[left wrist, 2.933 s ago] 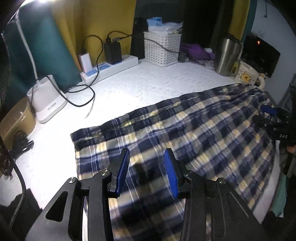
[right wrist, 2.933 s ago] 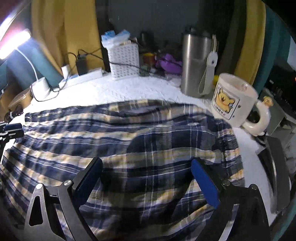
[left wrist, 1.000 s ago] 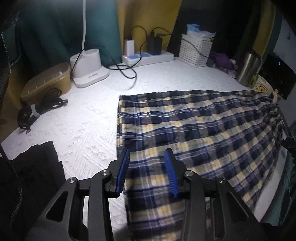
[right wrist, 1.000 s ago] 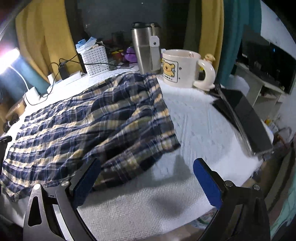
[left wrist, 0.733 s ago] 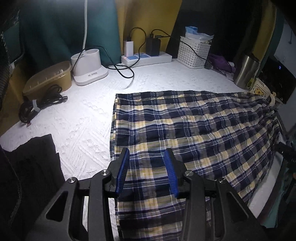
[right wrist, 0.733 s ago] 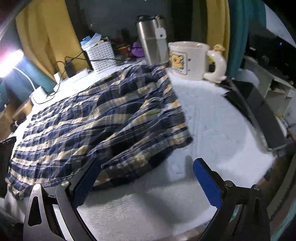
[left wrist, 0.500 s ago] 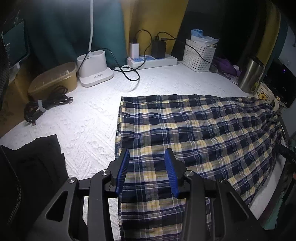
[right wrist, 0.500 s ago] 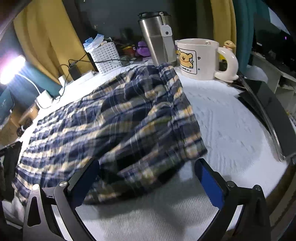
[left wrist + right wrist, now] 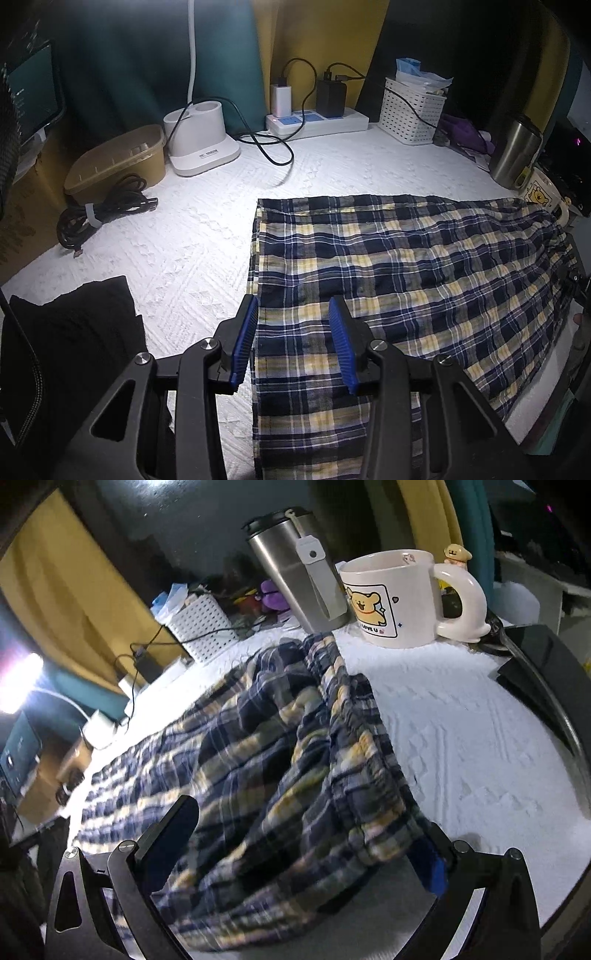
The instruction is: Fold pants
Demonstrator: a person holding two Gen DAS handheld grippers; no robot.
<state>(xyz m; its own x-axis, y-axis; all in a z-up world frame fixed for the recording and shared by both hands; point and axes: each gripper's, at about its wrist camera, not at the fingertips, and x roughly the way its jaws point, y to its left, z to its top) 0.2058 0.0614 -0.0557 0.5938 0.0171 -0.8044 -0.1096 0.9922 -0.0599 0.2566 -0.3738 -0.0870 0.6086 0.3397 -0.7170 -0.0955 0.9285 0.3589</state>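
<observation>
Pants (image 9: 280,760): plaid blurred toward the near left in the right wrist view; near edge cut off below the left tongs (image 9: 293,343).

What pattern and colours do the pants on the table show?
The pants are plaid: navy blue with yellow and white stripes, clearest in the left wrist view.

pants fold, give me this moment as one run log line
stage: pre-grasp | pants: flat on white cover | left gripper: open over leg hem corner | right gripper: open at waistband end | nothing held
</observation>
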